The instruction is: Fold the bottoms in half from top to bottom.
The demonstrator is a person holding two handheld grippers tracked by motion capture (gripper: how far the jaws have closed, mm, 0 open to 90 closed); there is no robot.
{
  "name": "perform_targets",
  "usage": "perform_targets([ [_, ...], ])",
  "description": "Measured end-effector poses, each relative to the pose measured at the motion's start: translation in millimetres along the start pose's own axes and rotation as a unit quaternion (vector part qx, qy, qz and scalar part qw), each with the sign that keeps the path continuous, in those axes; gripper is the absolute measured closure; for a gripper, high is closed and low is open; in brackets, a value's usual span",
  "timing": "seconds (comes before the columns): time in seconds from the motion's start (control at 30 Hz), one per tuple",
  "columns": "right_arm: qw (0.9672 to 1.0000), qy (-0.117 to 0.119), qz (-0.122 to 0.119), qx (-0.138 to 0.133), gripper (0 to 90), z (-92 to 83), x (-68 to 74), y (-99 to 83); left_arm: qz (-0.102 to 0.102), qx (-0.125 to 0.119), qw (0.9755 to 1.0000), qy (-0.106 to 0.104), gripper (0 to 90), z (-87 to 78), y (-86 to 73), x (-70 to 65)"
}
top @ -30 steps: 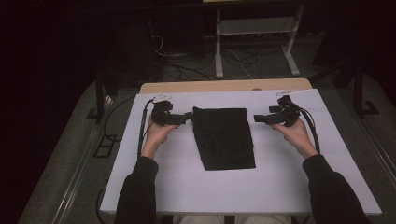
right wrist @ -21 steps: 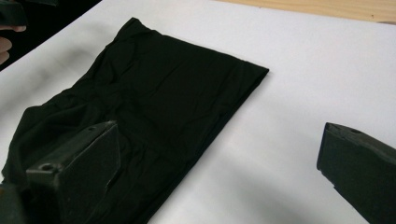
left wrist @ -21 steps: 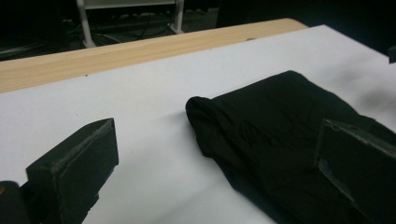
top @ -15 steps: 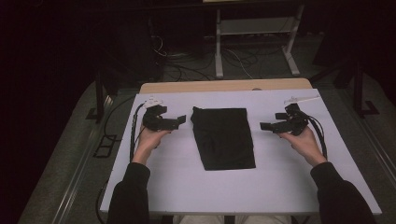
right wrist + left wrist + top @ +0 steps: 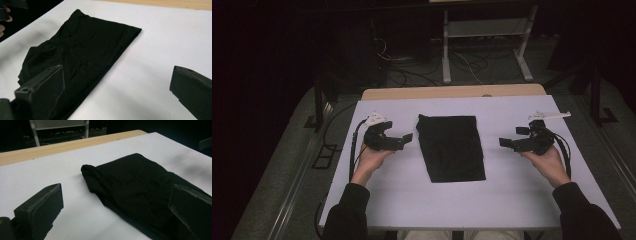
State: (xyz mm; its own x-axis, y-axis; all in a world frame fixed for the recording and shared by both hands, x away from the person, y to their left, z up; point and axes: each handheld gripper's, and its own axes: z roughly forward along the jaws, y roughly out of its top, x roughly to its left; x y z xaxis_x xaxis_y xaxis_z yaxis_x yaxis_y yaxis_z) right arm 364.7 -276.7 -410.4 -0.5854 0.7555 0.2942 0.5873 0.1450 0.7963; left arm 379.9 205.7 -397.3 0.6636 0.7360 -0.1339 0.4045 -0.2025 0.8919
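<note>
Black, soft cloth (image 5: 451, 148), folded to a long rectangle with small wrinkles, lies flat on the white table cover (image 5: 492, 200). It sits between the left gripper (image 5: 404, 140) and right gripper (image 5: 506, 142), touching neither. Both have jaws spread and empty, drawn farther from it than a moment before.

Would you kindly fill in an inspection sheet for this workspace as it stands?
Surface: white table, with a bare wooden strip along its far edge.
Job's things: black cloth, folded, lying flat at the middle, touched by neither gripper.
Clutter: nothing seen.
Grippers: left gripper open, just left of the cloth; right gripper open, farther off to its right.
Cables: one trails from each gripper; the left cable runs over the table's left edge.
Surroundings: dark room, loose floor cables, a white frame beyond the table.
</note>
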Motion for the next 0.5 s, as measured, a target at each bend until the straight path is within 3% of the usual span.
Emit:
perform_targets([
  [0.17,1.0000,-0.006,0.000,-0.002,0.0,-7.8,4.7,-9.7,0.003,-0.006,1.0000,-0.006,0.0,-10.6,-3.8,-7.5],
  [0.3,0.9999,-0.012,0.000,-0.004,0.0,-12.0,9.6,-19.8,-0.008,-0.015,0.9998,-0.014,0.0,-20.9,-9.1,-12.7],
  [0.5,0.9999,-0.009,-0.006,-0.012,0.0,-19.5,22.1,-31.9,-0.002,-0.020,0.9998,-0.008,0.0,-33.3,-20.7,-21.9],
])
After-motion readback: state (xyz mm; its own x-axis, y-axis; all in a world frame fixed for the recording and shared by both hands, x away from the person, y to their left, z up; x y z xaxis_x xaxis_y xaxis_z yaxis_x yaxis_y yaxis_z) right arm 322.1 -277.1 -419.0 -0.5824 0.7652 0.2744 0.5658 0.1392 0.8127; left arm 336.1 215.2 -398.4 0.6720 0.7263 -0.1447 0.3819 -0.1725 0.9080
